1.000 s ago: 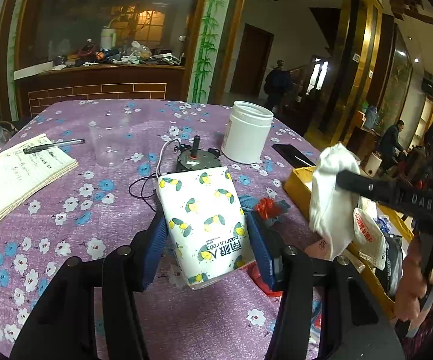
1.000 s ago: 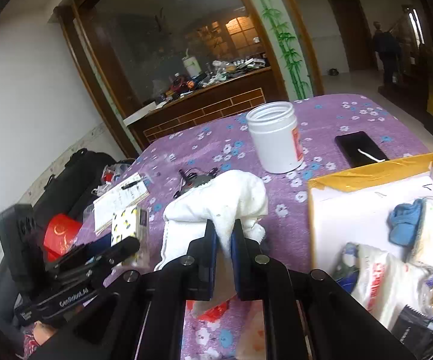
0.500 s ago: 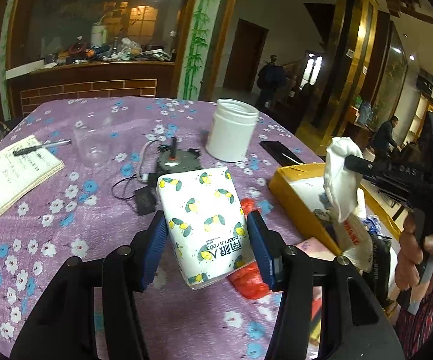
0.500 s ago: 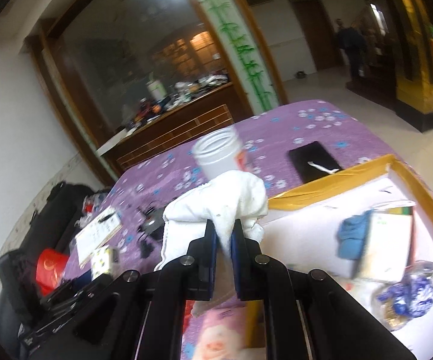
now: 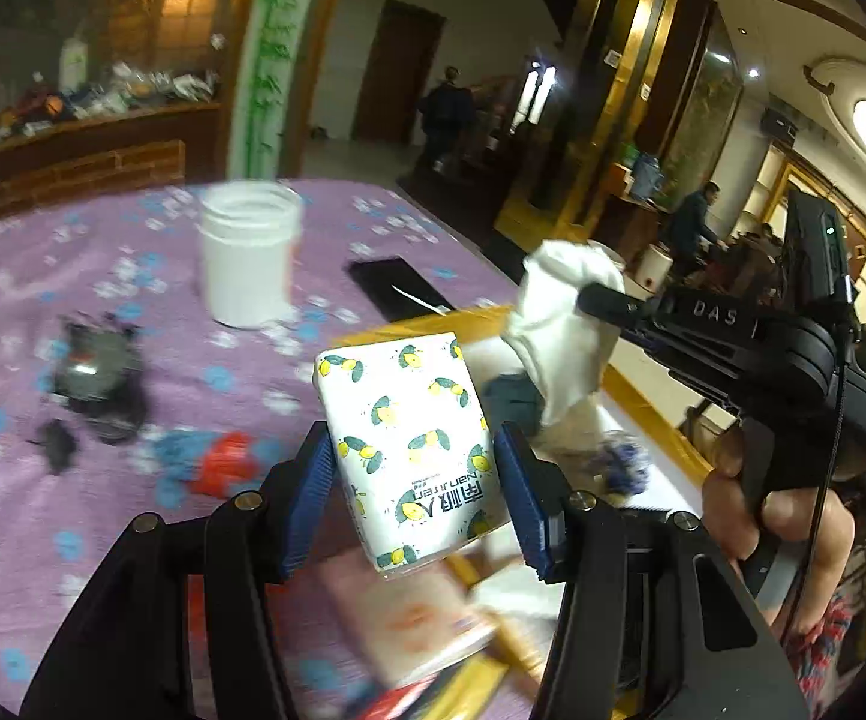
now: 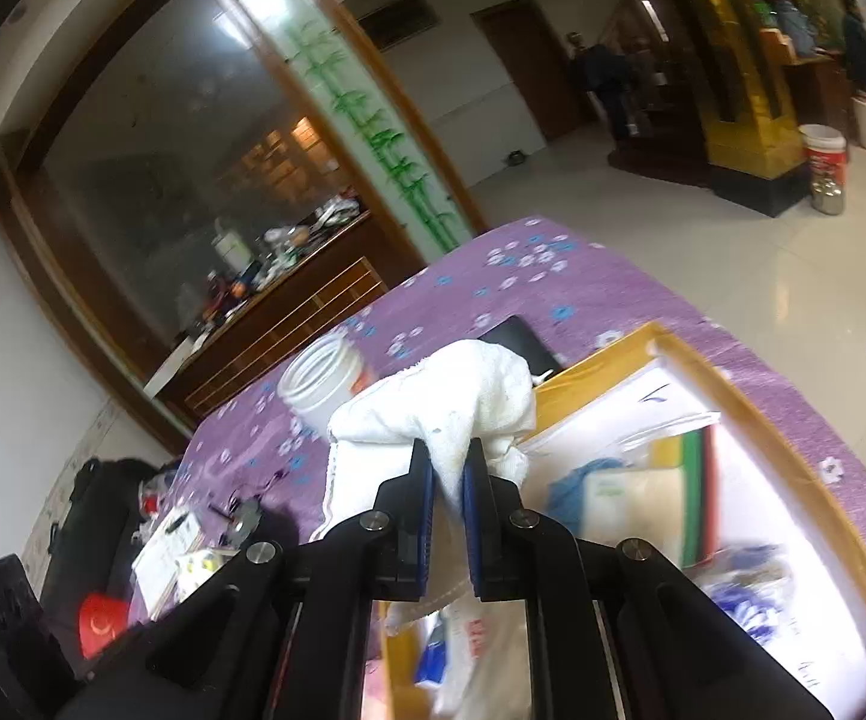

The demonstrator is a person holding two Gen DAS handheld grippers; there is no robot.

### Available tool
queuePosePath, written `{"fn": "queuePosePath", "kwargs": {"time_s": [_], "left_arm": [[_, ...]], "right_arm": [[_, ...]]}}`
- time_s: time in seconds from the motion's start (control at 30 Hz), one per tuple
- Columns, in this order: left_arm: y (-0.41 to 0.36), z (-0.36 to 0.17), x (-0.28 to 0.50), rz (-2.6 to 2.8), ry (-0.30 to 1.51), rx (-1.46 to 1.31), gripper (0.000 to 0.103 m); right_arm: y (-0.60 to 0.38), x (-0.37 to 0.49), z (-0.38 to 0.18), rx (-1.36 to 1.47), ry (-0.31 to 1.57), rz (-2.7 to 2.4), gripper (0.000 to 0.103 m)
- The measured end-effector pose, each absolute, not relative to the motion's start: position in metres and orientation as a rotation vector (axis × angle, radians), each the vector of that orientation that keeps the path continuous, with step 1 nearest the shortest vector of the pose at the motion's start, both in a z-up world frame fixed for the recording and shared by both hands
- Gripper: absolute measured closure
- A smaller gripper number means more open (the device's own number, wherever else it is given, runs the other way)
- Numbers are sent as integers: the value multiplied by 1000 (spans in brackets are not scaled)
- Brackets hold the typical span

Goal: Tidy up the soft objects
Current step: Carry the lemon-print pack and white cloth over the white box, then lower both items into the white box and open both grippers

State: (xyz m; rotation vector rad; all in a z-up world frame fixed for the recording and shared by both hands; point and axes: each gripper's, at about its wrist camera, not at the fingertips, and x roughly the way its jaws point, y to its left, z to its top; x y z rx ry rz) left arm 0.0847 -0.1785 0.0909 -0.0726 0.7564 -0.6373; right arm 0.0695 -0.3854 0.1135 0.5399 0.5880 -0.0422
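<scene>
My left gripper (image 5: 418, 483) is shut on a white tissue pack (image 5: 409, 450) printed with lemons, held above the table's right part. My right gripper (image 6: 446, 483) is shut on a white cloth (image 6: 451, 402) that bunches over its fingertips; in the left wrist view the same white cloth (image 5: 565, 324) hangs from the right gripper (image 5: 592, 297), held by a hand. Below both lies a yellow-rimmed box (image 6: 751, 420) with a white floor. It holds a blue cloth (image 6: 571, 489), a cream packet (image 6: 643, 510) and several plastic bags.
On the purple flowered tablecloth (image 5: 151, 324) stand a white jar (image 5: 250, 261), a black phone (image 5: 394, 294), a small motor with wires (image 5: 94, 369) and a red-and-blue packet (image 5: 217, 462). A black bag (image 6: 97, 516) and notepad (image 6: 166, 558) sit at the far left.
Both grippers have swung to the right, from over the tablecloth to over the yellow-rimmed box, each keeping its load. The right wrist has rolled, tilting its view.
</scene>
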Motion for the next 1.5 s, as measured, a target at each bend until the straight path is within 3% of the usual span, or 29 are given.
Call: {"fn": "queuePosePath", "kwargs": {"time_s": [0.33,1.27,1.5], "left_arm": [[-235,64,85,-717,849,-74,51],[-247,61,74,-767,777,-59,50],[-248,62,72,-767,766,-51,48]], "right_arm": [[-425,75,105,558,627,-224,93],[-423,93,70,525,795,-271,93],[-421,94,67,513,814,-270,89]]}}
